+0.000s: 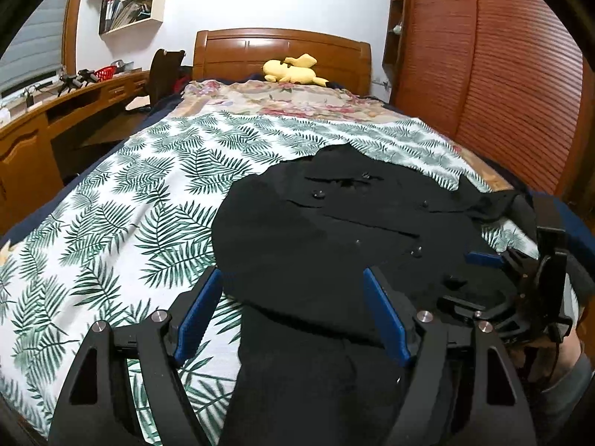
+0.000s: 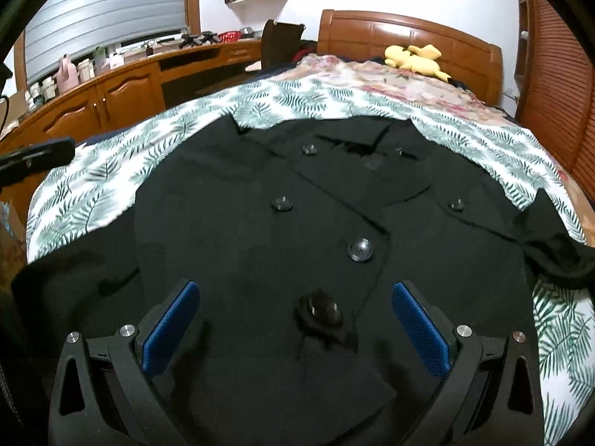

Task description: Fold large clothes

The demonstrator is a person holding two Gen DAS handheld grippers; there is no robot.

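- Bedroom with a polished wooden headboard (image 1: 282, 50), a curved wooden desk (image 2: 122, 81) and slatted wooden wardrobe doors (image 1: 494, 74); one yellow plush toy (image 1: 293, 70) lies at the head of the bed.
- Over the mattress lies a white sheet printed with green fern leaves (image 1: 122, 193), with a flowered cover (image 1: 282, 100) beyond it.
- One black coat (image 2: 260, 204) of matte, heavy cloth lies flat on the fern sheet, front up, collar toward the headboard; five round dark buttons show in the right wrist view. Its hem is cut off by the lower edge.
- Left gripper (image 1: 293, 319) hovers over the coat's left edge, blue ribbed pads spread apart, nothing clamped.
- Right gripper (image 2: 295, 325) stands over the lower front, jaws wide, one button between them, untouched.
- Cloth folds are hard to read, black on black.
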